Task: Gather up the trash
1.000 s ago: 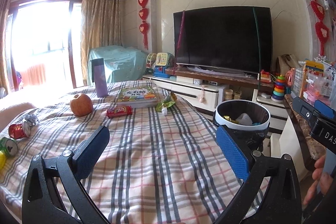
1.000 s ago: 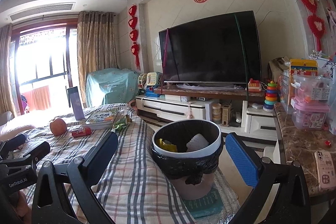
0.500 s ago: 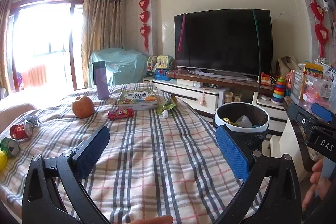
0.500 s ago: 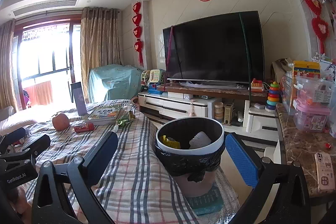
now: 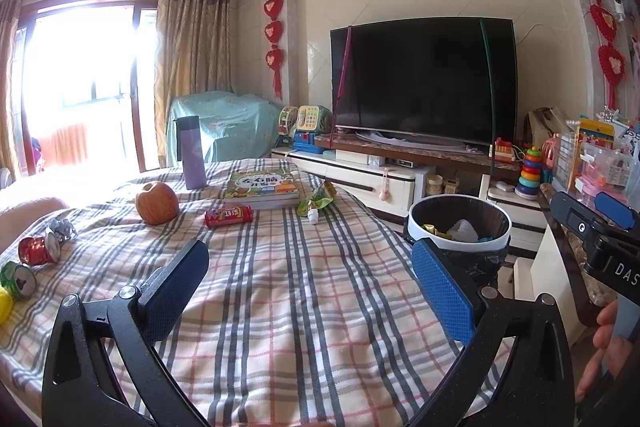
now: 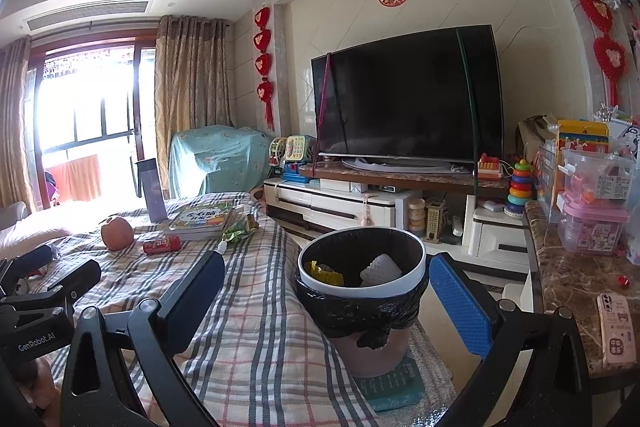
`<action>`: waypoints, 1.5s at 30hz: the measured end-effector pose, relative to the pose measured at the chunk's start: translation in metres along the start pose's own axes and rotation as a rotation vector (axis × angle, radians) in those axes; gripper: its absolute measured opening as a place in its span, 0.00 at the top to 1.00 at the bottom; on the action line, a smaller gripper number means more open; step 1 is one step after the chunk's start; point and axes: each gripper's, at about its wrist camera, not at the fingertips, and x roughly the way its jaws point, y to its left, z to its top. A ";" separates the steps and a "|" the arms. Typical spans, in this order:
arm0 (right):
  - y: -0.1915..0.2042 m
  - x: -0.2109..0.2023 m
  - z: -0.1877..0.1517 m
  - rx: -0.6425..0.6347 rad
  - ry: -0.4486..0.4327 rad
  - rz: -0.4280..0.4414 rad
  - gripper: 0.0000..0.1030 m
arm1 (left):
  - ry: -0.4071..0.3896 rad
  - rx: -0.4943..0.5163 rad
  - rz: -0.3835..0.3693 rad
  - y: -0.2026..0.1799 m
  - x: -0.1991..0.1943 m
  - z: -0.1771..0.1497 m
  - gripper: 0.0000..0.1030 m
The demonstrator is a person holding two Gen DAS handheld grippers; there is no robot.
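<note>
Both tongs, left (image 5: 310,287) and right (image 6: 326,297), hang spread wide and empty, and over the last second I've only lifted the cameras slightly, so no trash has moved. Wrappers already sit in the bin (image 6: 416,267) off the desk's (image 5: 280,287) edge at three o'clock. A red can (image 5: 228,216) and green wrapper (image 5: 316,203) lie at twelve, crushed cans (image 5: 38,251) at nine.

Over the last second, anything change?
Only the views drifted: both cameras tilted up slightly, so the bed and bin sit a little lower in frame. Nothing was grabbed or released. Left gripper and right gripper stay open and empty; apple, red can and wrapper lie untouched.
</note>
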 end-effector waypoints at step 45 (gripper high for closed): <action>0.000 -0.002 0.005 0.007 -0.005 0.024 0.00 | 0.004 -0.001 -0.017 0.000 0.001 -0.001 0.00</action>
